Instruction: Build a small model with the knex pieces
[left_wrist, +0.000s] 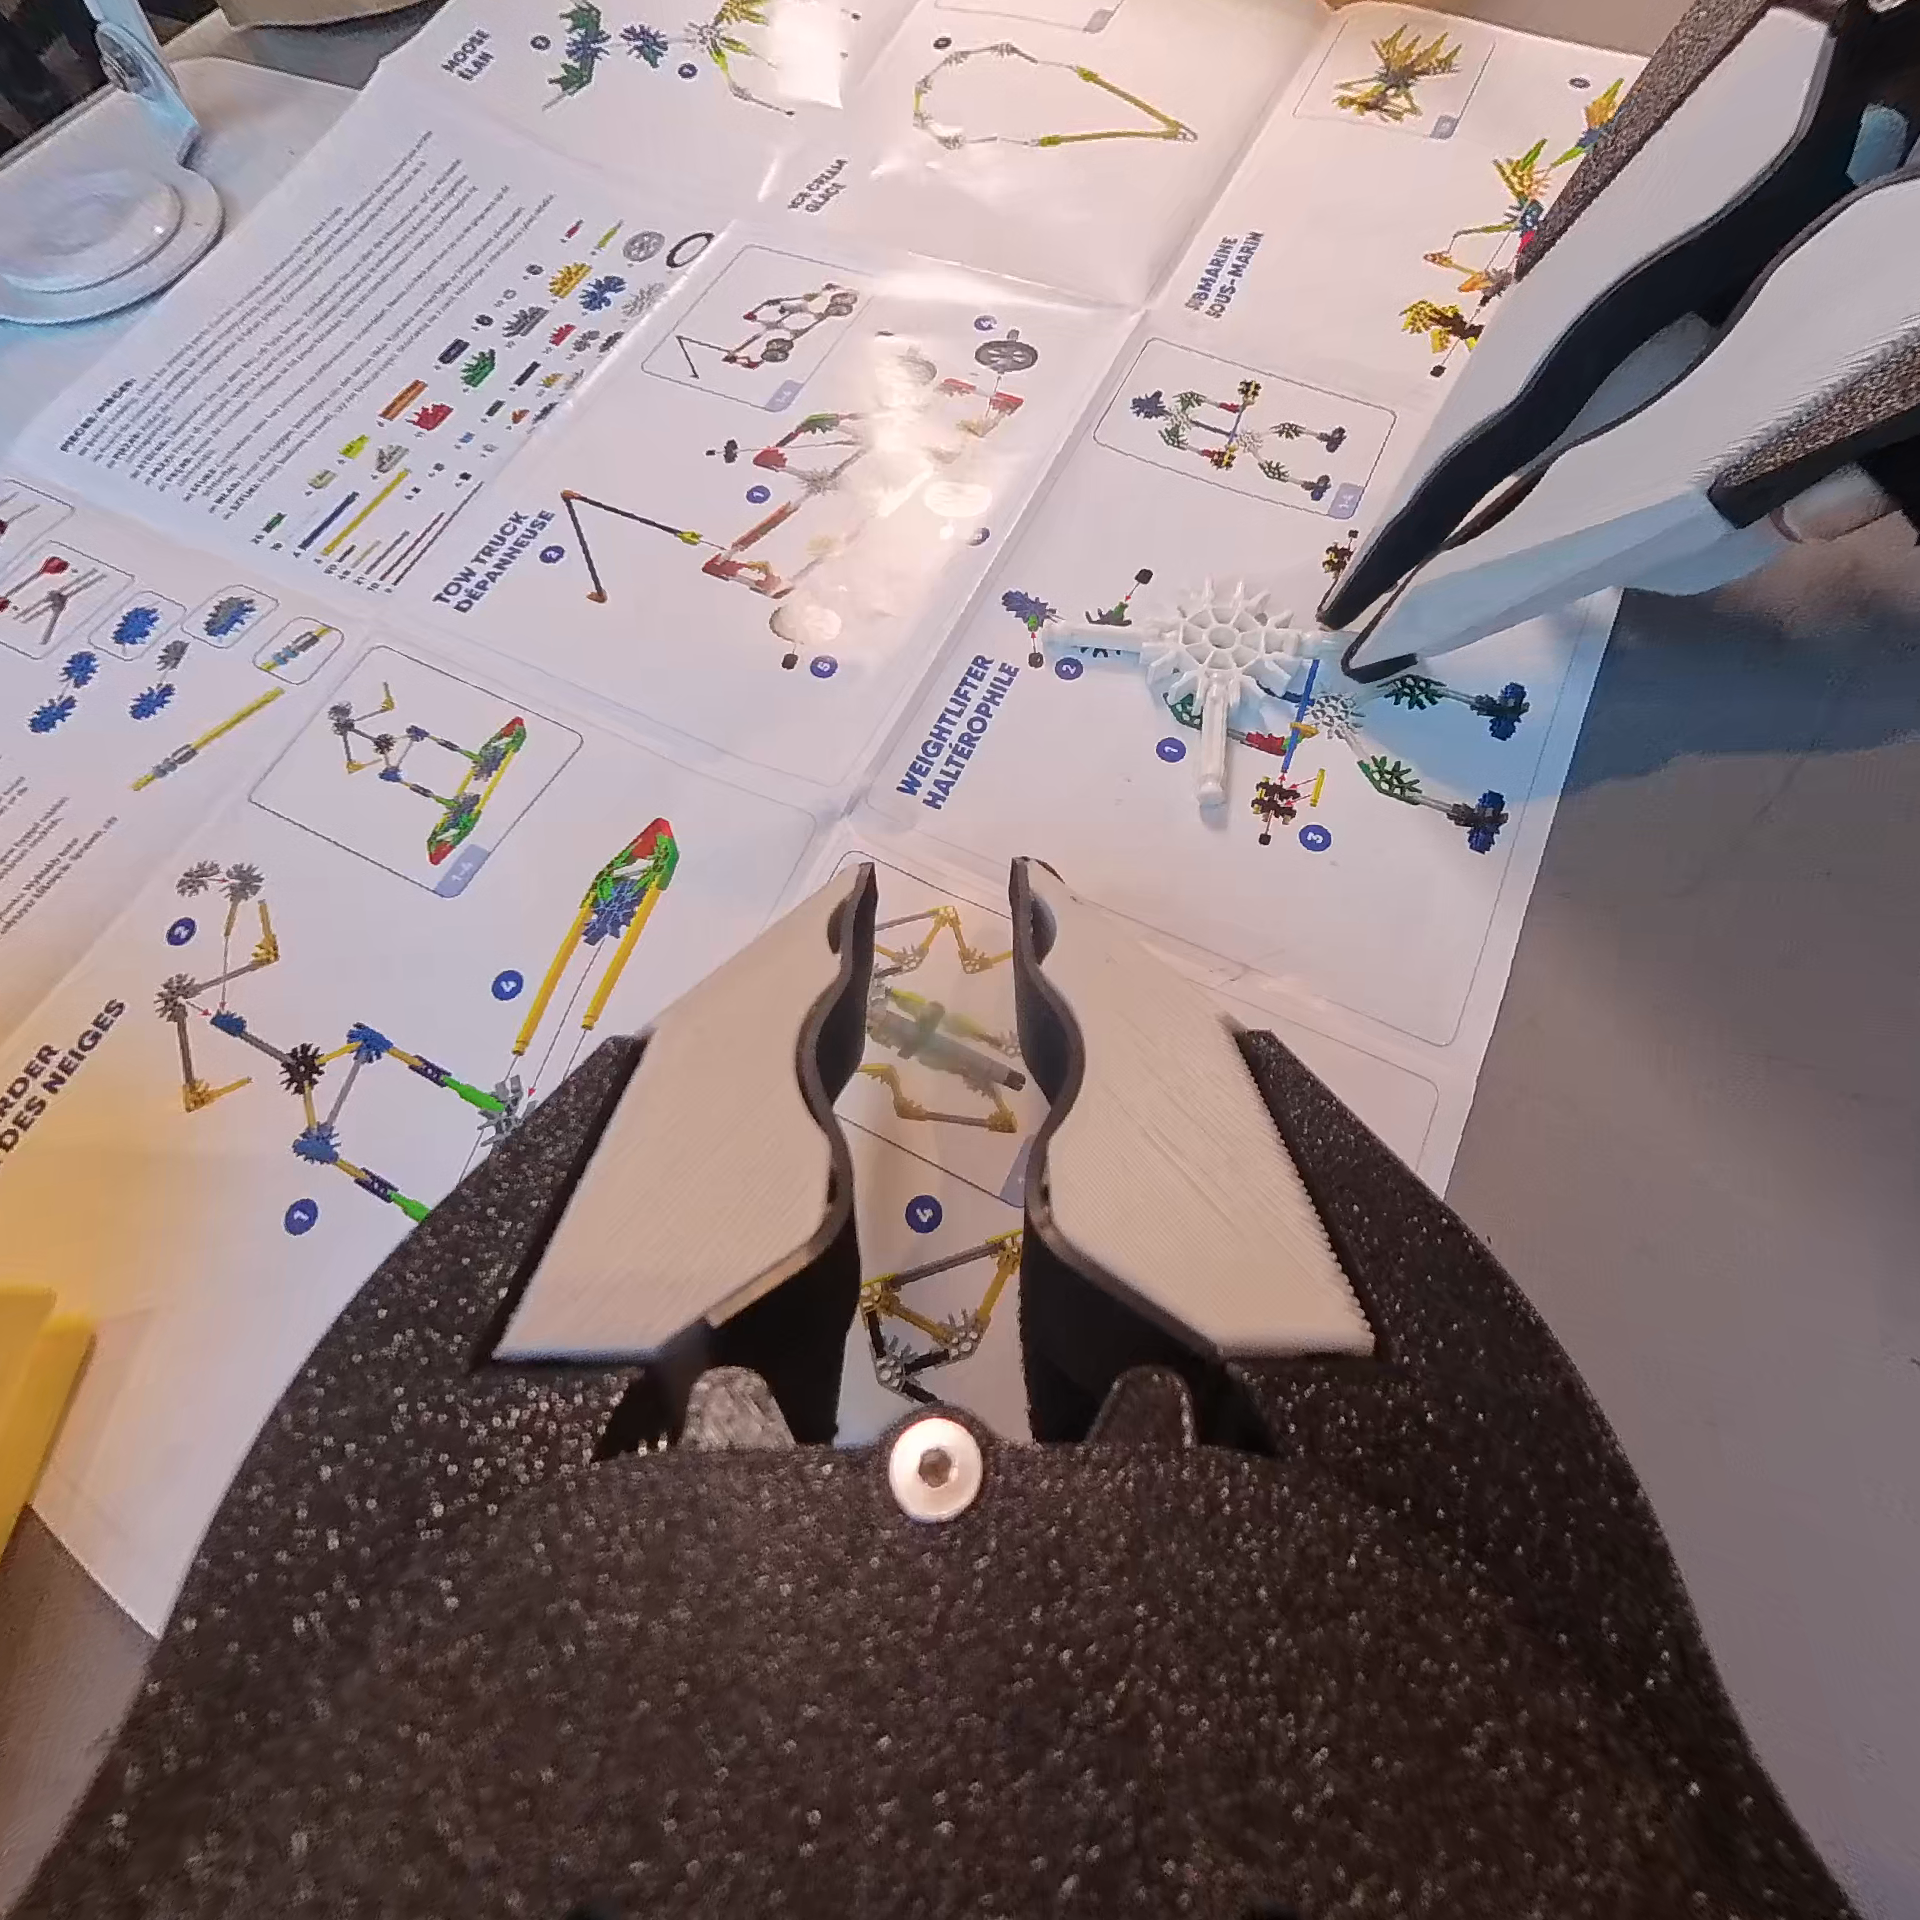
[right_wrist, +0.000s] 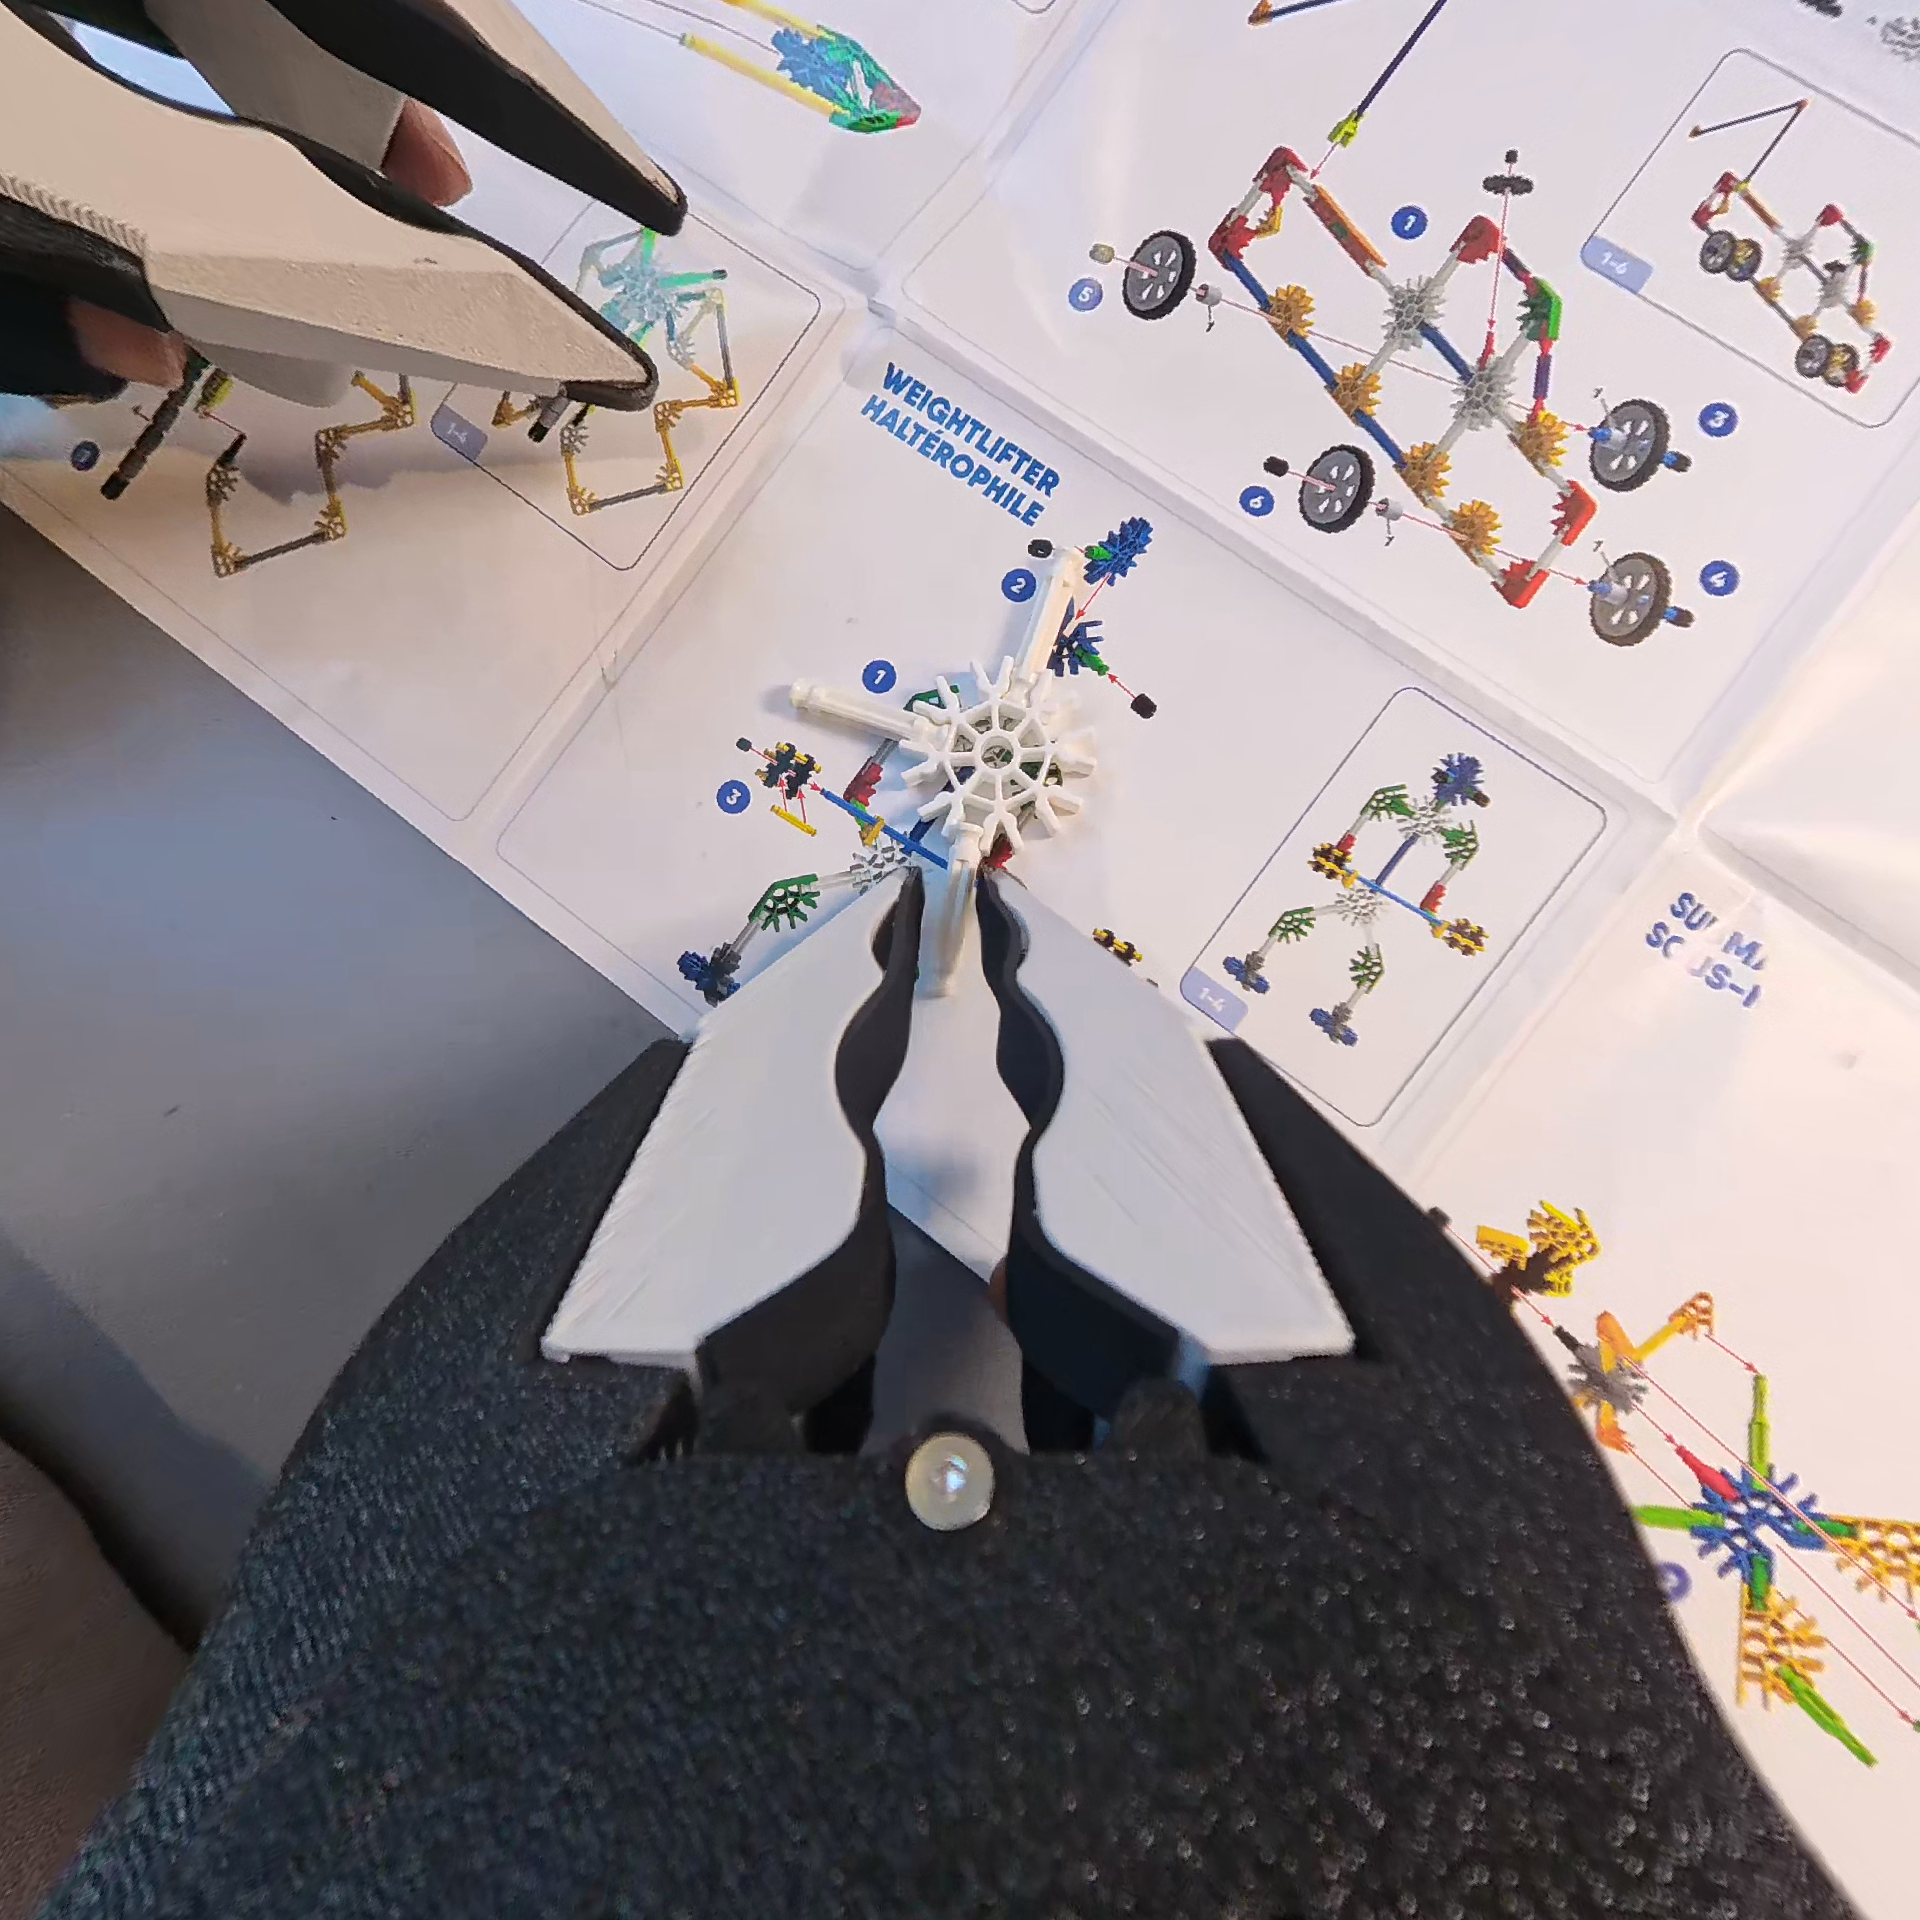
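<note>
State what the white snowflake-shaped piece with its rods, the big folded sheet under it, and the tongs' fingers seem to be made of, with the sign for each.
White snowflake piece: moulded plastic, probably; crisp identical spokes, slight sheen.
Folded sheet: glossy printed paper; crease lines and glare patches.
Fingers of the tongs: likely 3D-printed white plastic, matte, with fine layer ridges; black inner pads look rubbery, though that is uncertain.

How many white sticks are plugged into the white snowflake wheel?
3. All in the snowflake wheel: one rod between the right gripper fingertips, one pointing left, one pointing away.

One white connector (right_wrist: 995, 756), three white rods (right_wrist: 847, 709).
</note>
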